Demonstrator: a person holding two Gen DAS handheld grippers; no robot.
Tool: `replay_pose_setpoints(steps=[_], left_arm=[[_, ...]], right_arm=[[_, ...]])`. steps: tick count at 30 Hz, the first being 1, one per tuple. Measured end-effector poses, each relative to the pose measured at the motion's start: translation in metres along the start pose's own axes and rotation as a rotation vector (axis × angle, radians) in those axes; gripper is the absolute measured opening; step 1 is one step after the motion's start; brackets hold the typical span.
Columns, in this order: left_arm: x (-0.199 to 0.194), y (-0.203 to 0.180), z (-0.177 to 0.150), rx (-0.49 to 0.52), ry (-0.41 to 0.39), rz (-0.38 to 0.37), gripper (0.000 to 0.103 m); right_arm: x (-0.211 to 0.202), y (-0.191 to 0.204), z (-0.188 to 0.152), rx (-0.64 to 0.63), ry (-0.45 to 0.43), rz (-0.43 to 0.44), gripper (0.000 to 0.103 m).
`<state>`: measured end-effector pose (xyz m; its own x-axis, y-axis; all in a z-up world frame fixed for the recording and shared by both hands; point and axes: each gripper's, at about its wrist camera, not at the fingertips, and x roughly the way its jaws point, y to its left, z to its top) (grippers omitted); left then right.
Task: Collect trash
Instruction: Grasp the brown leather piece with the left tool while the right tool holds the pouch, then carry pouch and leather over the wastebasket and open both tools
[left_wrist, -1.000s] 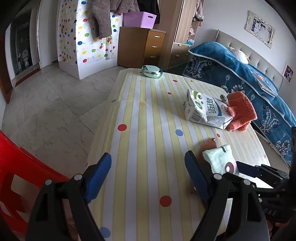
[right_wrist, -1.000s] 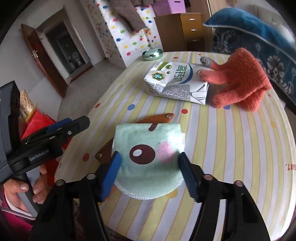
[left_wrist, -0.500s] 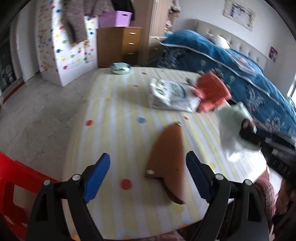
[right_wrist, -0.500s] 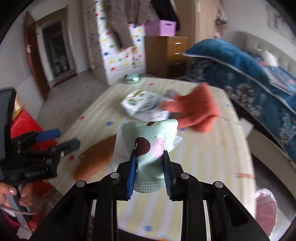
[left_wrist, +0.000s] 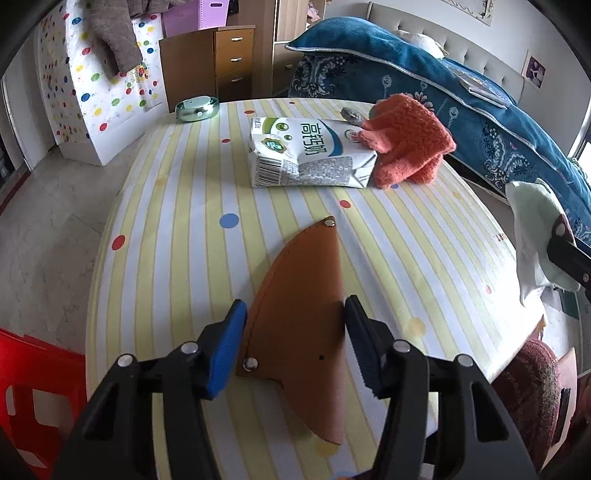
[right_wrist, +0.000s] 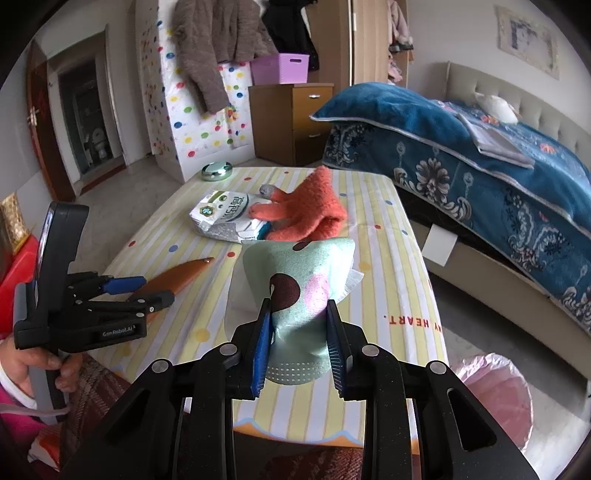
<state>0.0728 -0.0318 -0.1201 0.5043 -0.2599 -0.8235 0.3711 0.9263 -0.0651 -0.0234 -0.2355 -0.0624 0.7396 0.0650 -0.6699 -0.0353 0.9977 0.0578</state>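
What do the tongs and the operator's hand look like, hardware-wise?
Both tongs are black linkage frames with silver pivot pins and blue ribbed pads. Left tongs: black body with white "GenRobot.AI" lettering and a tall black handle block. Right tongs: same build. The bare left hand shows a pink sleeve and a grey cable.

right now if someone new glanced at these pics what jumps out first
The pale green face mask with a cartoon spot, pinched in the right gripper above the table's near edge. Next, the brown leather sheath flat on the striped tablecloth between the open fingers of the left gripper. Farther back, an orange glove leans on a milk carton.
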Motion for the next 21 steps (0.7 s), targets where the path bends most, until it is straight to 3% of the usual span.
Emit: replay_pose_setpoints(steps=[6, 10, 15, 21], left_arm=[[-0.025, -0.009, 0.008, -0.016, -0.075, -0.018, 0.053], [-0.047, -0.034, 0.022, 0.015, -0.146, -0.046, 0.053], [-0.057, -0.085, 0.036, 0.083, -0.196, -0.131, 0.053], [-0.043, -0.171, 0.043, 0.224, -0.181, -0.255, 0.053]], right_arm=[[-0.01, -0.016, -0.004, 0.049, -0.029, 0.0, 0.028], [-0.018, -0.029, -0.009, 0.077, -0.039, -0.023, 0.028], [-0.034, -0.057, -0.022, 0.142, -0.042, -0.085, 0.029], [-0.053, -0.094, -0.043, 0.213, -0.028, -0.172, 0.03]])
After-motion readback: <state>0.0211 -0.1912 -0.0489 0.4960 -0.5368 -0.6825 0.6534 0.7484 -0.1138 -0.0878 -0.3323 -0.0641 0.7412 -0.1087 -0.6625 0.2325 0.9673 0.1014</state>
